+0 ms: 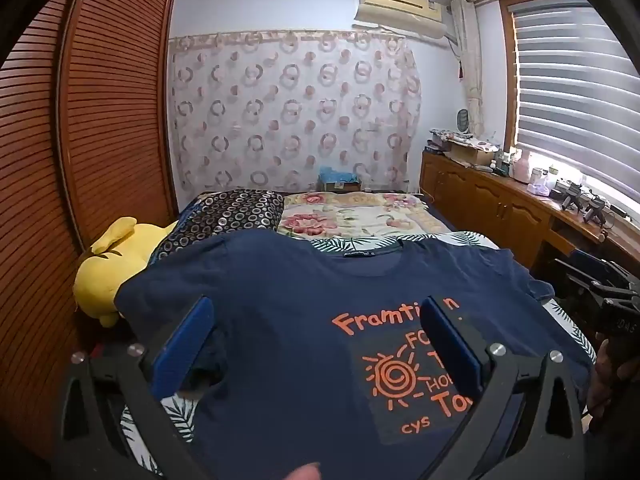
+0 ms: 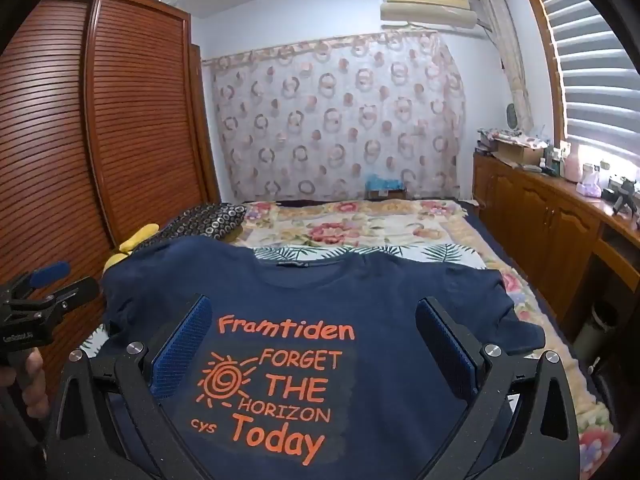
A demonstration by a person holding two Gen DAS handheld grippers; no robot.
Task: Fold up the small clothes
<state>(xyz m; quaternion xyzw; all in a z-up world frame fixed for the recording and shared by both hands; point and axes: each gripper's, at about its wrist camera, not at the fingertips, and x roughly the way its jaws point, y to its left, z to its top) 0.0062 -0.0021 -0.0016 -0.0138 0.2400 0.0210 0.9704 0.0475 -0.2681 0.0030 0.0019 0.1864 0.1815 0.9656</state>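
Note:
A navy T-shirt with an orange sun and lettering lies flat, front up, on the bed, collar away from me; it also shows in the right wrist view. My left gripper is open above the shirt's left half, its blue pads wide apart and holding nothing. My right gripper is open above the print, blue pads either side of the lettering, empty. The left gripper's body shows at the left edge of the right wrist view. The right gripper's body shows at the right edge of the left wrist view.
A yellow plush toy lies at the bed's left edge by the slatted wardrobe. A dark patterned pillow and floral blanket lie beyond the shirt. A wooden cabinet with clutter runs along the right under the window.

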